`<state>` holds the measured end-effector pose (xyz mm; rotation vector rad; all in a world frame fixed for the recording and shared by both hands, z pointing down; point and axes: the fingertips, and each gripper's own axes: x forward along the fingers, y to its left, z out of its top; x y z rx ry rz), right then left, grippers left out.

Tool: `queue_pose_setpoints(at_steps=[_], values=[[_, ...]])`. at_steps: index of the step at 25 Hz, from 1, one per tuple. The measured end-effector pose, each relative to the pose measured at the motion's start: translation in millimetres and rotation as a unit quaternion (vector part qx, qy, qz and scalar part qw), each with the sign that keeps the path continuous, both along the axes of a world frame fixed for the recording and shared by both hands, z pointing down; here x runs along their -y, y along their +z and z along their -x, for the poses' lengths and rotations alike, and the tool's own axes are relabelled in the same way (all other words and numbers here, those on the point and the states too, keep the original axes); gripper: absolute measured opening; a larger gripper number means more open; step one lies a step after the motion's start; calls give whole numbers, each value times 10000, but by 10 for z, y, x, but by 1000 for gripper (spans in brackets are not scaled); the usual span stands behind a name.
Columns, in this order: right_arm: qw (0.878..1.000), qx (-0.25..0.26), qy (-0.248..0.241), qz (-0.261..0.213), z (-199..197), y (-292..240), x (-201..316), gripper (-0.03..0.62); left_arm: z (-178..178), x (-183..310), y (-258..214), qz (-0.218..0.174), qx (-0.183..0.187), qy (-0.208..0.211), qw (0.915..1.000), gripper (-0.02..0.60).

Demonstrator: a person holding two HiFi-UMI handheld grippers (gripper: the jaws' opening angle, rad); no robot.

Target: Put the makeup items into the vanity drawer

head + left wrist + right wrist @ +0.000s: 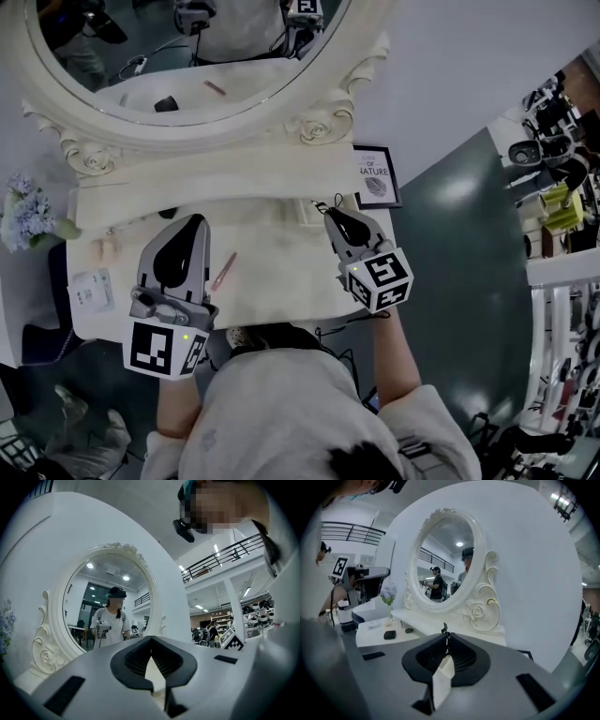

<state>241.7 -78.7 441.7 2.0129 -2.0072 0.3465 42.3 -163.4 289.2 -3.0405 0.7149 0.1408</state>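
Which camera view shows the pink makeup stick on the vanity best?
The head view: the pink makeup stick lies whole on the vanity top, beside the left gripper. Neither gripper view shows it.

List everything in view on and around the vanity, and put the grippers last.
Vanity table: one, cream white, under both grippers.
Oval mirror: one, carved cream frame, back of the table.
Framed sign: one, black frame, back right corner.
Flowers: one bunch, pale blue, left edge.
Pink stick: one, pink, on the tabletop between the grippers.
Black case: one, black, left part of the tabletop.
Dark oval item: one, beside the case.
Beige items: apparently two, far left of the tabletop.
White card: one, front left.
Left gripper: one, grey and black, jaws together, empty.
Right gripper: one, grey and black, jaws together.
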Motion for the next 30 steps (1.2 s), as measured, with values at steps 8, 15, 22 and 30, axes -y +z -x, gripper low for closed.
queue_pose_setpoints(at_steps=[8, 15, 22, 30], values=[[9842, -881, -1039, 1129, 33, 408, 23, 35, -5, 16, 2, -7, 90, -204, 9998, 15], [9574, -1283, -1852, 1804, 50, 667, 21, 35, 6, 28, -4, -36, 153, -383, 9991, 14], [9422, -1116, -2282, 2184, 44, 825, 86, 35, 58, 84, -12, -50, 179, -583, 9981, 14], [9307, -1030, -2461, 2501, -53, 974, 188, 35, 79, 167, 5, -36, 233, -795, 9966, 14]])
